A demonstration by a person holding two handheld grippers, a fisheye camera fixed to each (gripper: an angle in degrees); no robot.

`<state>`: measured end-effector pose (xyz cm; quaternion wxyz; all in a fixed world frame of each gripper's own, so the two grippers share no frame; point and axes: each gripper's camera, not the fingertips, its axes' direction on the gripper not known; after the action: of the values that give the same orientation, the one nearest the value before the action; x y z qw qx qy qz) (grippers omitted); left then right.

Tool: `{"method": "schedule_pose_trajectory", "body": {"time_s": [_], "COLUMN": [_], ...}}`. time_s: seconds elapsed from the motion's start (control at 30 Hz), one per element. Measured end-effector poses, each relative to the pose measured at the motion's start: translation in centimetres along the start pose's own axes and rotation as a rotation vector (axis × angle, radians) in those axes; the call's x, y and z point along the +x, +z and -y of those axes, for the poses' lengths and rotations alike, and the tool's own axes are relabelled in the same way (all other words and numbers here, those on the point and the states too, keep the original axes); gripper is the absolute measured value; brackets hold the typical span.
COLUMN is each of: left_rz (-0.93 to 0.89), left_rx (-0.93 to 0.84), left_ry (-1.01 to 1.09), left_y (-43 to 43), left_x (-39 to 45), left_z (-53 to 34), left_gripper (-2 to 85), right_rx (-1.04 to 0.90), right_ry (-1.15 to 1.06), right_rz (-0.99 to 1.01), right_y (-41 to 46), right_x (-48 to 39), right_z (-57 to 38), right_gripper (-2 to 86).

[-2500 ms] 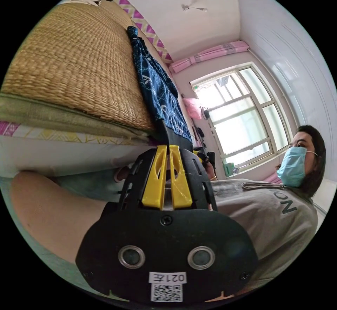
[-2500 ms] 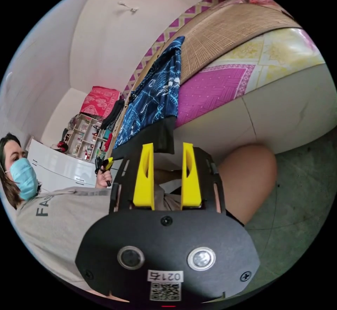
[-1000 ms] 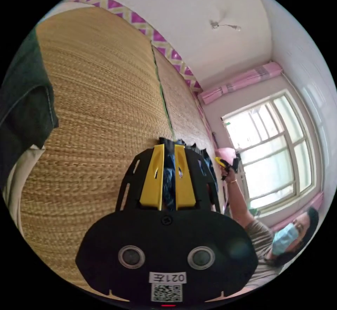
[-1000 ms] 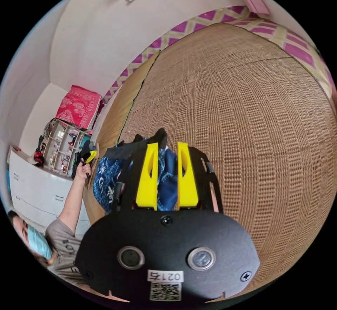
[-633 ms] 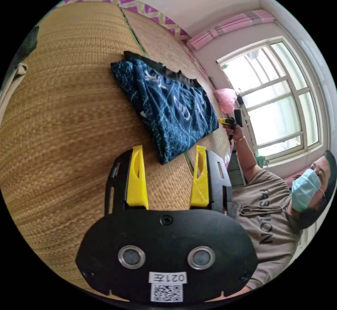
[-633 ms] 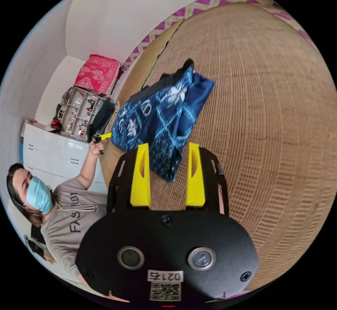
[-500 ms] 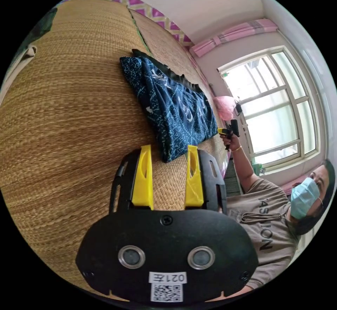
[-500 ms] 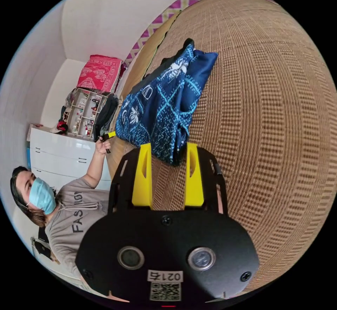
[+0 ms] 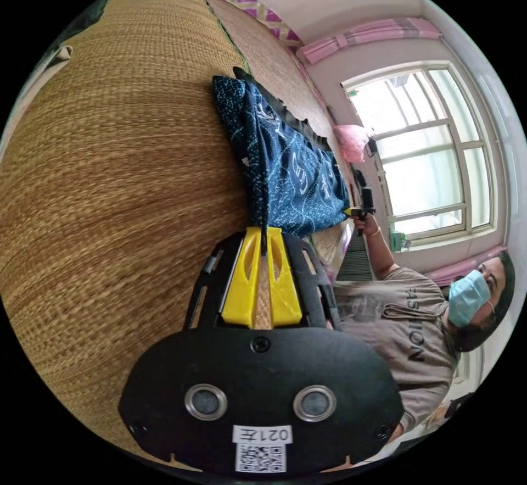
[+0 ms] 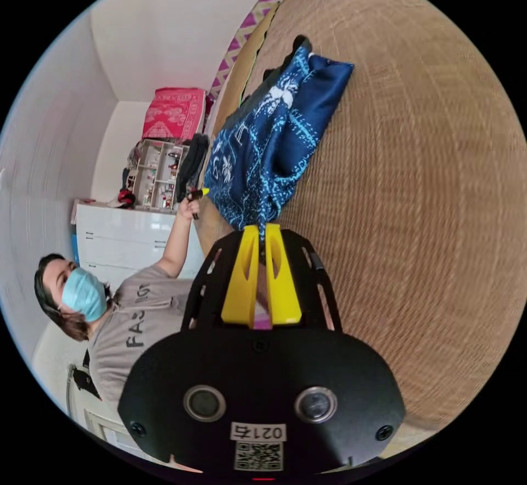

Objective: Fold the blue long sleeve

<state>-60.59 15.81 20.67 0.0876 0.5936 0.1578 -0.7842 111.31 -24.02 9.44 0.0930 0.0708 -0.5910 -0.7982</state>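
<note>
A bedroom in a home is showing here: a woven straw sleeping mat [image 9: 121, 139] is lying beyond the tongs, pink rolled curtains [image 9: 373, 34] are hanging above a large paned window [image 9: 433, 150], and a white drawer cabinet [image 10: 126, 243] is standing below cluttered open shelves [image 10: 153, 177].

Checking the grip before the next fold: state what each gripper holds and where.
Left gripper and right gripper each pinch a near corner of the blue long sleeve.
</note>
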Motion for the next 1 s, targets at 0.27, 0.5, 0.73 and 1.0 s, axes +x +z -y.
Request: {"method": "schedule_pose_trajectory", "body": {"time_s": [0.27, 0.5, 0.73, 1.0], "left_rz": [0.134, -0.279, -0.498, -0.645], "left_rx": [0.267, 0.226, 0.129, 0.057], "left_ry": [0.186, 0.24, -0.047, -0.134], "left_y": [-6.4, 4.0, 16.7, 23.7], "left_x": [3.7, 10.9, 10.9, 10.9], "left_z": [-6.5, -11.4, -12.2, -10.0], "left_gripper": [3.6, 9.2, 14.9, 13.8], "right_rx": [-0.055, 0.186, 0.075, -0.057], "right_ry": [-0.079, -0.189, -0.058, -0.035], "right_rz": [0.035, -0.22, -0.15, -0.076], "right_y": [6.8, -7.4, -8.8, -6.5], "right_x": [-7.8, -9.5, -1.1, 2.9], "right_z": [-21.6, -19.0, -7.0, -3.5], "right_gripper": [4.4, 10.6, 11.9, 9.8]}}
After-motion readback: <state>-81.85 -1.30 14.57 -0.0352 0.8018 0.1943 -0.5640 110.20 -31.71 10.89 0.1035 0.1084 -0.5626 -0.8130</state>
